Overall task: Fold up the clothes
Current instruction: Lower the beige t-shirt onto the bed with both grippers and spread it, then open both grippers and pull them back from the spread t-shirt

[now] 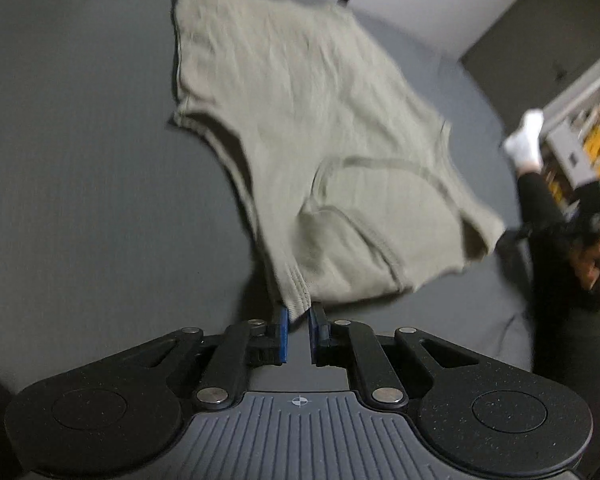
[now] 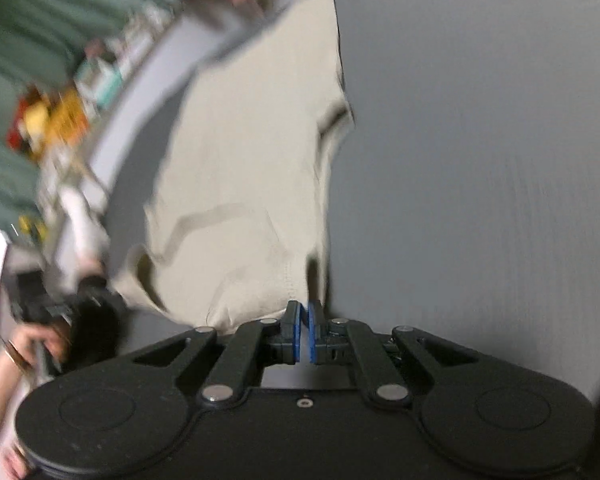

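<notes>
An olive-grey sleeveless top [image 1: 300, 128] lies spread over the dark grey surface [image 1: 80, 160], its far hem flat and its near end lifted. My left gripper [image 1: 299, 316] is shut on one shoulder strap of the top, the cloth pinched between its blue pads. In the right wrist view the same top [image 2: 244, 168] looks pale and blurred. My right gripper [image 2: 304, 312] is shut on the other shoulder strap at the top's near edge. The neckline sags in a fold between the two grips.
A person's leg in black with a white sock [image 1: 526, 140] stands beside the surface at the right. A hand [image 2: 32, 340] holding the other gripper shows at the left of the right wrist view. Cluttered shelves [image 2: 60, 120] stand beyond the surface's edge.
</notes>
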### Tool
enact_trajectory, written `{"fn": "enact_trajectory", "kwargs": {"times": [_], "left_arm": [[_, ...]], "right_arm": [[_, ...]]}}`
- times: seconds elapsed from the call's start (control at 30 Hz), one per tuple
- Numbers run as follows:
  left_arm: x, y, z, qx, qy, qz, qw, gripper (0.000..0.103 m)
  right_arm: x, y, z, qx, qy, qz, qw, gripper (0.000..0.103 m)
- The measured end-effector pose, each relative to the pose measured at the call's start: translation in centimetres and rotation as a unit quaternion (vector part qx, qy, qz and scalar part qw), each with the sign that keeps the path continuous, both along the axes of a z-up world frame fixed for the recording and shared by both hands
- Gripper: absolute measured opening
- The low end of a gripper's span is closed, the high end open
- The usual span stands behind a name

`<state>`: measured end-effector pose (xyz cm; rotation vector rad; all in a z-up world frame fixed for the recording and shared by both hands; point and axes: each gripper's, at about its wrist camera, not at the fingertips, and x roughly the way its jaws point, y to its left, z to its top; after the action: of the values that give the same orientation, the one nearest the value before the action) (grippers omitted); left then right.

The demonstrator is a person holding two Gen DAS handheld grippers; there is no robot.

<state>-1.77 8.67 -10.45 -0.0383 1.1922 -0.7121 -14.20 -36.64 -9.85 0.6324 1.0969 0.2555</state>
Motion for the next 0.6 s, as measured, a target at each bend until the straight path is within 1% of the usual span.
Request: {"fn": "enact_trajectory", "kwargs": {"times": [0.03, 0.1, 0.13, 0.2, 0.23, 0.27, 0.3, 0.37, 0.4, 0.43, 0.5, 0.57, 0.6], "left_arm": [[0.0, -0.3, 0.6, 0.01, 0.0, -0.006, 0.9999, 0.009], [-0.5, -0.5, 0.9, 0.022, -0.004, -0.014, 0.9997, 0.009], [-0.6, -0.4, 1.3, 0.029, 0.002, -0.012, 0.9995, 0.01], [-0.9, -0.2, 2.1, 0.045, 0.016, -0.008, 0.9988, 0.017], [-1.0, -0.1, 2.5, 0.053, 0.021, -0.006, 0.9983, 0.02], [-1.4, 0.0, 2.9, 0.065, 0.018, -0.008, 0.9977, 0.025], [-1.9, 0.0, 3.3, 0.077, 0.013, -0.009, 0.9969, 0.028], [-2.8, 0.0, 4.0, 0.091, -0.013, -0.012, 0.9957, 0.029], [-3.2, 0.2, 4.7, 0.088, -0.032, -0.008, 0.9956, 0.029], [-3.6, 0.4, 5.3, 0.083, -0.051, -0.002, 0.9952, 0.029], [-4.1, 0.1, 6.3, 0.045, -0.089, 0.024, 0.9948, 0.029], [-4.5, -0.3, 7.3, 0.005, -0.124, 0.05, 0.991, 0.029], [-4.4, -0.6, 7.1, -0.02, -0.124, 0.065, 0.9899, 0.029]], "right_arm": [[-0.1, 0.4, 0.1, -0.01, 0.006, 0.01, 1.0, 0.005], [0.2, 1.0, 0.4, -0.028, 0.018, 0.024, 0.999, 0.006], [0.3, 1.1, 0.4, -0.038, 0.025, 0.03, 0.999, 0.007], [0.3, 1.1, 0.2, -0.054, 0.033, 0.04, 0.997, 0.007], [0.2, 0.7, 0.3, -0.057, 0.035, 0.044, 0.997, 0.01], [0.0, 0.5, 0.4, -0.06, 0.037, 0.046, 0.996, 0.01], [-0.2, 0.5, 0.5, -0.06, 0.037, 0.045, 0.996, 0.011], [-0.1, 0.8, 0.9, -0.064, 0.026, 0.043, 0.997, 0.017], [-0.2, 1.0, 1.2, -0.069, 0.015, 0.044, 0.997, 0.021], [-0.4, 1.5, 1.7, -0.079, 0.0, 0.049, 0.996, 0.024], [-0.8, 2.7, 2.5, -0.096, -0.032, 0.063, 0.993, 0.024], [-1.1, 4.3, 3.3, -0.101, -0.067, 0.077, 0.99, 0.024], [-1.1, 5.2, 3.5, -0.103, -0.082, 0.081, 0.988, 0.025]]}}
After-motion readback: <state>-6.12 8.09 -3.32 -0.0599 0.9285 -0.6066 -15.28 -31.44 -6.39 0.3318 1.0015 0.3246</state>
